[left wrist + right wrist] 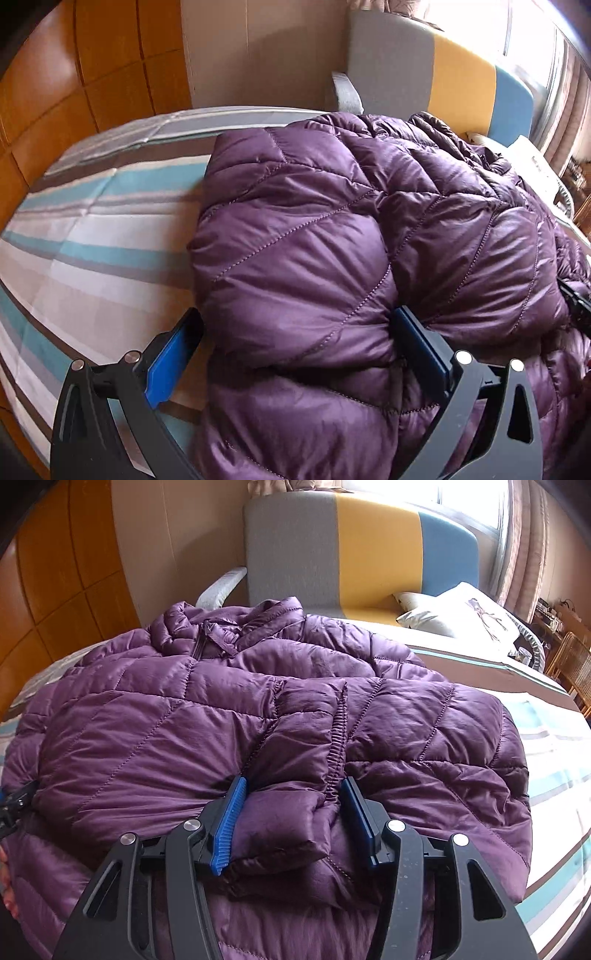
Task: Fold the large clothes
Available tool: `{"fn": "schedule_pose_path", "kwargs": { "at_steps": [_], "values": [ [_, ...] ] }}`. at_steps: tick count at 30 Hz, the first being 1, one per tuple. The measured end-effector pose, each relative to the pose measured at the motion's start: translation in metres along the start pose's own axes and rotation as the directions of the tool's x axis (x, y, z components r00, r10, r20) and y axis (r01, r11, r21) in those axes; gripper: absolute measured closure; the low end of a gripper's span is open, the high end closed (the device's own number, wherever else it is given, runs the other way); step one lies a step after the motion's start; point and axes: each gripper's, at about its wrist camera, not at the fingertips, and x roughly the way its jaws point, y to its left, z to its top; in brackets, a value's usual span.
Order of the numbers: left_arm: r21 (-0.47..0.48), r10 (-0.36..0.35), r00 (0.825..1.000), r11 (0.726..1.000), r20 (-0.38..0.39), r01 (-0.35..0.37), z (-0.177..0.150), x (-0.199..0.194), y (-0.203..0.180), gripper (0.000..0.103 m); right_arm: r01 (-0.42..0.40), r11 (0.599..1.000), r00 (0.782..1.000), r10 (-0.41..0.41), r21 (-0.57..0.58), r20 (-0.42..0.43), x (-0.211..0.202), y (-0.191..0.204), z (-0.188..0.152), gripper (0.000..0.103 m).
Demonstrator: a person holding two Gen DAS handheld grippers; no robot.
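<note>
The jacket (258, 716) lies on the bed (92, 236), headboard (332, 554) behind, pillow (461, 613) to its right.

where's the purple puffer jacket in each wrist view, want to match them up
Left wrist: the purple puffer jacket fills the centre and right of the picture, with striped bedding bare on the left.
Right wrist: the jacket fills the centre and left, collar at the top, with the bedding showing on the right.
Shared landmark: the grey, yellow and blue headboard behind the jacket, top right in the left view, top centre in the right.
</note>
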Motion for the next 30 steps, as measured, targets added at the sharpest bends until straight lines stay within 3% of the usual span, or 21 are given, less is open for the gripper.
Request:
{"fn": "schedule_pose_path", "kwargs": {
  "at_steps": [4, 7, 15, 23, 30],
  "values": [
    [-0.02, -0.023, 0.999, 1.0, 0.048, 0.024, -0.008, -0.019, 0.004, 0.002, -0.032, 0.999, 0.999, 0.031, 0.037, 0.025, -0.018, -0.007, 0.001, 0.05],
    [-0.009, -0.114, 0.987, 0.993, 0.112, 0.116, -0.022, -0.044, 0.005, 0.002, -0.077, 0.995, 0.997, 0.075, 0.061, 0.027, -0.042, -0.014, -0.008, 0.05],
    [0.118, -0.107, 0.984, 0.989, 0.141, 0.091, -0.071, -0.091, 0.01, 0.002, -0.135, 0.99, 0.99, 0.134, 0.032, 0.05, -0.108, -0.031, -0.055, 0.05],
    [0.13, -0.088, 0.99, 0.989, 0.11, 0.073, -0.109, -0.104, 0.044, 0.004, -0.107, 0.991, 0.994, 0.104, 0.08, 0.041, -0.147, -0.069, -0.11, 0.05],
    [0.124, -0.164, 0.985, 0.98, 0.054, 0.156, -0.144, -0.114, 0.069, 0.02, -0.117, 0.988, 0.993, 0.119, 0.102, -0.009, -0.168, -0.096, -0.169, 0.05]
  ]
}}
